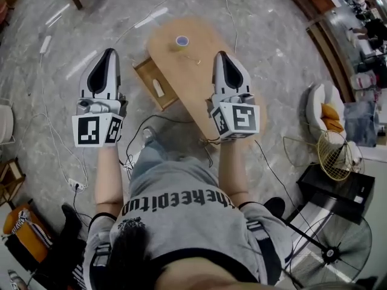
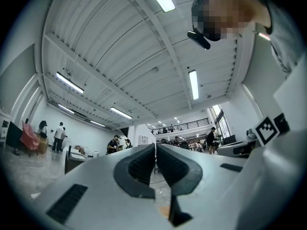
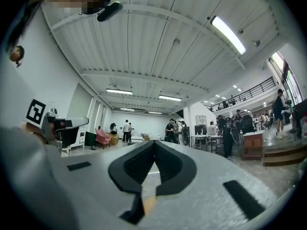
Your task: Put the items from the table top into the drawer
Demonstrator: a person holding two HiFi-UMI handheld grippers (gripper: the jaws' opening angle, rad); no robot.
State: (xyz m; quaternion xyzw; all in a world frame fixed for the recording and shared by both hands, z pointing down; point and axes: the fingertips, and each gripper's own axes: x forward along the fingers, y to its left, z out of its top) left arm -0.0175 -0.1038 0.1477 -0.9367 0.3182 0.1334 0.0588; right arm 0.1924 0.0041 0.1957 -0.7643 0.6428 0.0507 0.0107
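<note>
One line of print on our shirt [image 1: 181, 222] reads, upside down, roughly "theeeditun". Both tongs are closed on nothing: left tongs [image 1: 110, 52] over the floor [image 1: 60, 53], right tongs [image 1: 221, 54] over the desk [image 1: 193, 101]. The drawer [image 1: 147, 77] stands open at the desk's left edge, with a white item [image 1: 158, 88] inside. A tape roll [image 1: 182, 40] lies flat at the desk's far end, hole upward. Bare floor surrounds the desk.

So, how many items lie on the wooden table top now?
2. A blue tape roll near the far end of the table; a thin pale stick-like item just below it in the head view. The right hand-held gripper covers part of the top, so more may be hidden.
</note>
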